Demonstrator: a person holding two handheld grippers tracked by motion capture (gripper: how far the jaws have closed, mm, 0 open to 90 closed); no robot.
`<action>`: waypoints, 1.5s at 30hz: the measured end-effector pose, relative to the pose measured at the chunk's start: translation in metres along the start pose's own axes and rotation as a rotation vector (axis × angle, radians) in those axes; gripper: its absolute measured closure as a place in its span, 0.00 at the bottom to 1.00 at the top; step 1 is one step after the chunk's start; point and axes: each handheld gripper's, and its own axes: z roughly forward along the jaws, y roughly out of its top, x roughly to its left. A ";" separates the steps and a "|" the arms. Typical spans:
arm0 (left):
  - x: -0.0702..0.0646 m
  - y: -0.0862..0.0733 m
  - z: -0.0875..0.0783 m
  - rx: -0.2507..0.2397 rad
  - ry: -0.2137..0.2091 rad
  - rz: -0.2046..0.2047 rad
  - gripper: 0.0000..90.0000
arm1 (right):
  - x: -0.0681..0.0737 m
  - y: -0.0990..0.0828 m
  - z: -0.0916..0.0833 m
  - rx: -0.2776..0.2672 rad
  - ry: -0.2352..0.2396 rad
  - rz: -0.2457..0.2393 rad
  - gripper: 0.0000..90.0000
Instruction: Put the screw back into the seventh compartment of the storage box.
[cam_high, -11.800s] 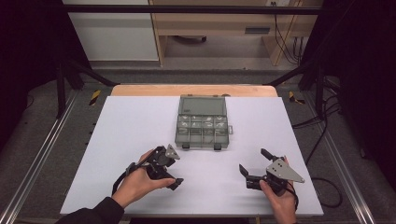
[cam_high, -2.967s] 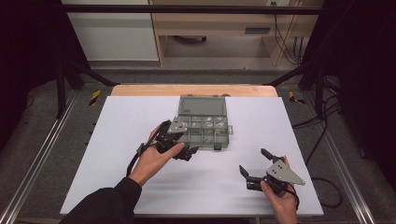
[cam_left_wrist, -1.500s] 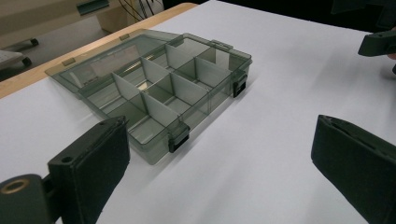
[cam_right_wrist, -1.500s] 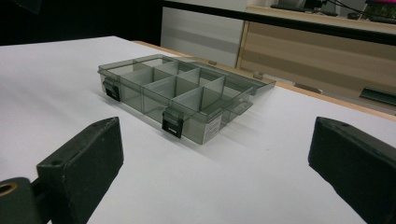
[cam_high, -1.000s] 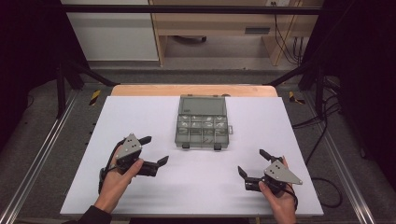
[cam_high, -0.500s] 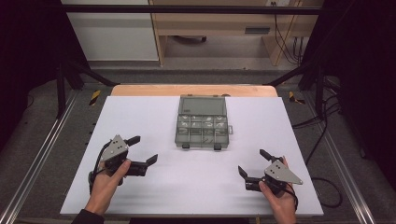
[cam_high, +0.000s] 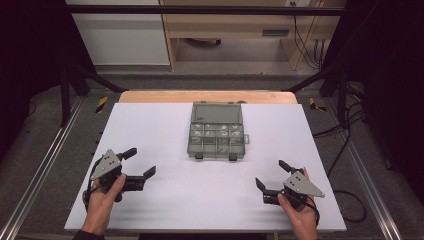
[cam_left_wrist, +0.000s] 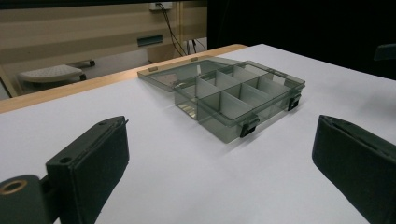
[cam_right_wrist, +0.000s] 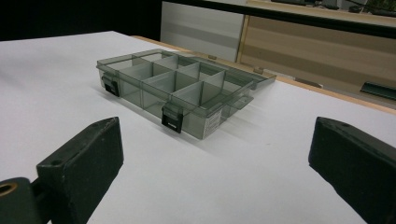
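The compartment organiser box (cam_high: 217, 131) of smoky translucent plastic sits on the white table (cam_high: 150, 125), at the middle of its width and toward the far side. Its lid (cam_high: 218, 112) is folded back flat on the table behind the tray.

The left gripper (cam_high: 139, 165) rests near the front-left corner of the table, held in the person's left hand (cam_high: 104, 192). Its jaws stand wide apart and hold nothing. The right gripper (cam_high: 273, 176) rests near the front-right corner in the right hand (cam_high: 296, 207), jaws likewise wide apart and empty. Both grippers lie well apart from the box, one to either side of it.

The high view shows the tray's grid of compartments from above, with small pale items in several of them (too small to identify). It also shows both grippers at once, each with its grey three-cornered plate.

The left gripper view shows the box (cam_left_wrist: 233, 95) side-on between that gripper's own jaws, with the dividers upright and two dark latches (cam_left_wrist: 249, 126) on the front wall.

The right gripper view shows the box (cam_right_wrist: 182, 91) from the opposite front corner. A white label (cam_right_wrist: 213, 122) appears on the end wall.
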 end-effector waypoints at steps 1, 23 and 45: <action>0.001 -0.001 -0.002 -0.001 0.003 0.003 0.04 | 0.000 0.000 0.000 0.001 0.000 0.001 0.04; 0.023 -0.028 -0.031 -0.051 0.050 -0.011 0.04 | -0.002 -0.001 -0.002 0.002 -0.009 0.008 0.03; 0.031 -0.053 -0.037 -0.099 0.086 -0.024 0.03 | -0.014 -0.004 -0.010 -0.009 -0.055 0.041 0.04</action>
